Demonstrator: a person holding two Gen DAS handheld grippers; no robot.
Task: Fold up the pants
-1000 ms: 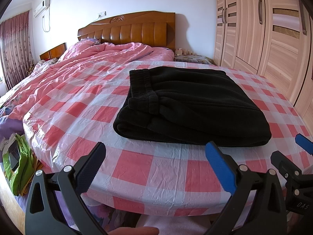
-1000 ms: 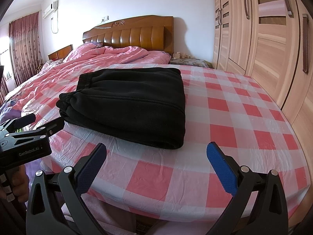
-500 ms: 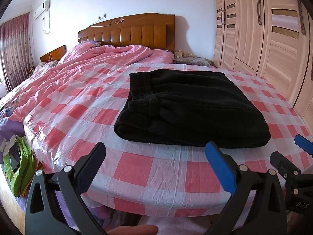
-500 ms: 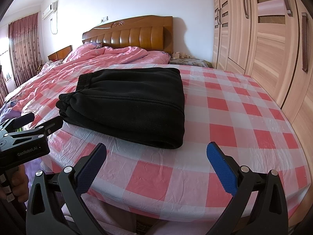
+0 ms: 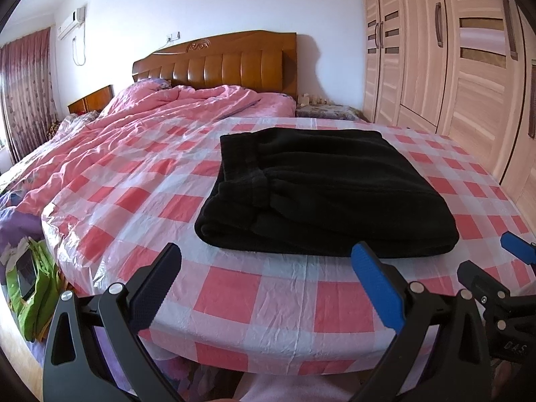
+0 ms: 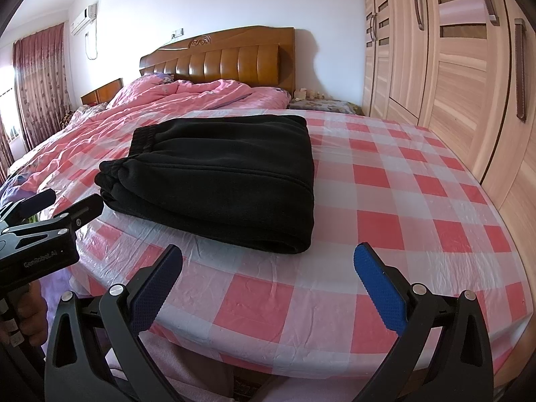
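Black fleece pants (image 5: 321,187) lie folded into a thick rectangle on the red-and-white checked sheet (image 5: 254,288) at the foot of the bed; they also show in the right wrist view (image 6: 227,177). My left gripper (image 5: 268,278) is open and empty, held off the bed's near edge, short of the pants. My right gripper (image 6: 268,278) is open and empty, also off the near edge, to the right of the pants. The right gripper's tips show at the left wrist view's right edge (image 5: 492,268). The left gripper shows at the right wrist view's left edge (image 6: 47,214).
A rumpled pink duvet (image 5: 140,127) covers the bed's left and far part, before a wooden headboard (image 5: 227,63). Wooden wardrobes (image 6: 462,77) line the right side. A green bag (image 5: 26,278) lies on the floor at the left.
Both grippers stay open and nearly still. The left wrist view has drifted slightly, so the pants sit a little lower in it.
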